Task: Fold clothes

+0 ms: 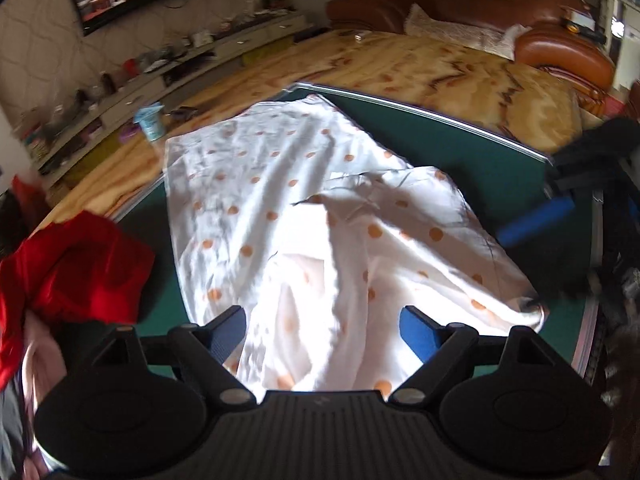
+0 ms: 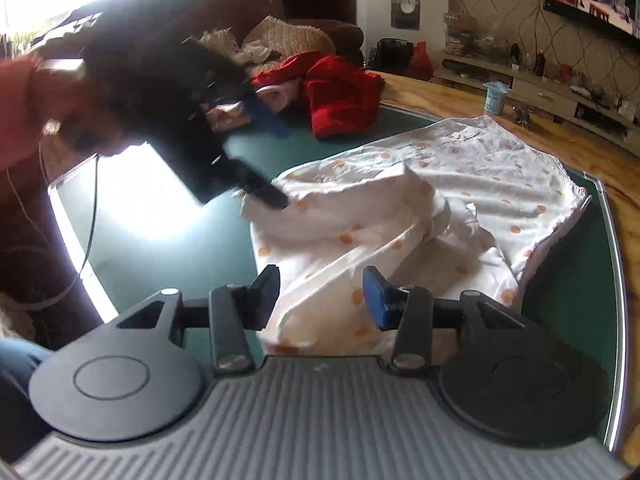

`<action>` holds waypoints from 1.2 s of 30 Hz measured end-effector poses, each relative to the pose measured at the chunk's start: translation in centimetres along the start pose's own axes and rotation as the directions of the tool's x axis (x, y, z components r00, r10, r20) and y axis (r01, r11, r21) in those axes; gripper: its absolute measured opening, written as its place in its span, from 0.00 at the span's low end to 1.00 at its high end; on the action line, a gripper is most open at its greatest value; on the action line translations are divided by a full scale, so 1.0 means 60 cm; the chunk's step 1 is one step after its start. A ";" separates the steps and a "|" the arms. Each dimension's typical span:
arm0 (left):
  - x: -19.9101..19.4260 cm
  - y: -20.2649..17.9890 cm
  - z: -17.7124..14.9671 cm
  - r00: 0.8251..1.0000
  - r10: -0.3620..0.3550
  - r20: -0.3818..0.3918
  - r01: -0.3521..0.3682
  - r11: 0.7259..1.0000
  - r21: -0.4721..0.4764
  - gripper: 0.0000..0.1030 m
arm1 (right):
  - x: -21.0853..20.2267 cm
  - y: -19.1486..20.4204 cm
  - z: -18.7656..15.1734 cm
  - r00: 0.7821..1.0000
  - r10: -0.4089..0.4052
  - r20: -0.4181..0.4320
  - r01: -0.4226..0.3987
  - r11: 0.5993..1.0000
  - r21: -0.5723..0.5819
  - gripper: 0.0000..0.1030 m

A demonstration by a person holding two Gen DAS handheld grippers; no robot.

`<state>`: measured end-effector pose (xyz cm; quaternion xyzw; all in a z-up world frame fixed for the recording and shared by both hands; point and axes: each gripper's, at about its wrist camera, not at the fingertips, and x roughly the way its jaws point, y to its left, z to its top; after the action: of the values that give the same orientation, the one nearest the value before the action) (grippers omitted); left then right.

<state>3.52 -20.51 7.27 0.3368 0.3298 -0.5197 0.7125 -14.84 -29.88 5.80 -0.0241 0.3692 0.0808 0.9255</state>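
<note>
A white garment with orange dots (image 1: 304, 216) lies spread on the green table top (image 1: 500, 160), its near part bunched and folded over. My left gripper (image 1: 323, 330) is open, its fingers either side of the bunched cloth at the near edge. In the right wrist view the same garment (image 2: 440, 200) shows, and my right gripper (image 2: 322, 296) is open over its near corner. The left gripper also shows there (image 2: 276, 160), wide open with one finger tip touching the cloth edge. The right gripper shows in the left wrist view (image 1: 536, 264), with a blue finger (image 1: 536, 220) above the cloth's right edge.
A red garment (image 1: 76, 264) and pink clothes (image 2: 276, 96) lie heaped on the table's left side. A blue cup (image 1: 150, 120) stands on the wooden surface (image 1: 400, 64) beyond. A brown sofa (image 1: 480, 4) and a TV cabinet (image 1: 168, 80) lie farther back. The table's metal rim (image 2: 614, 260) runs close on the right.
</note>
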 end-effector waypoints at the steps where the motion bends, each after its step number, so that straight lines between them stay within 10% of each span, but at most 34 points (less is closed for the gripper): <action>1: 0.010 0.002 0.009 1.000 -0.012 -0.005 0.012 1.000 0.003 0.86 | 0.003 0.021 -0.005 0.999 -0.032 -0.013 0.032 0.998 -0.049 0.53; 11: 0.092 0.010 0.065 0.988 -0.141 -0.063 0.138 0.989 -0.057 0.66 | 0.035 0.083 -0.031 0.975 -0.222 0.011 0.221 0.958 -0.186 0.53; 17: 0.111 0.019 0.071 0.984 -0.159 -0.078 0.151 0.983 -0.104 0.08 | 0.034 0.064 -0.039 0.978 -0.208 0.028 0.209 0.969 -0.132 0.52; 21: 0.102 0.033 0.079 0.984 -0.172 -0.035 0.166 0.976 -0.139 0.03 | 0.029 0.037 -0.045 0.984 -0.177 0.024 0.178 0.983 -0.050 0.11; 29: 0.106 0.055 0.120 0.989 -0.133 0.062 0.142 0.973 -0.184 0.03 | -0.008 -0.073 -0.087 0.985 -0.168 0.046 0.132 0.893 0.430 0.11; 36: 0.166 0.045 0.123 0.992 -0.128 0.016 0.129 0.976 -0.174 0.07 | 0.007 -0.095 -0.129 0.990 -0.139 0.008 0.110 0.821 0.560 0.11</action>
<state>9.43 -31.14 3.57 0.2498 0.3936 -0.5344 0.7050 -18.85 -36.23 -0.16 0.2252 0.3517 -0.0905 0.9041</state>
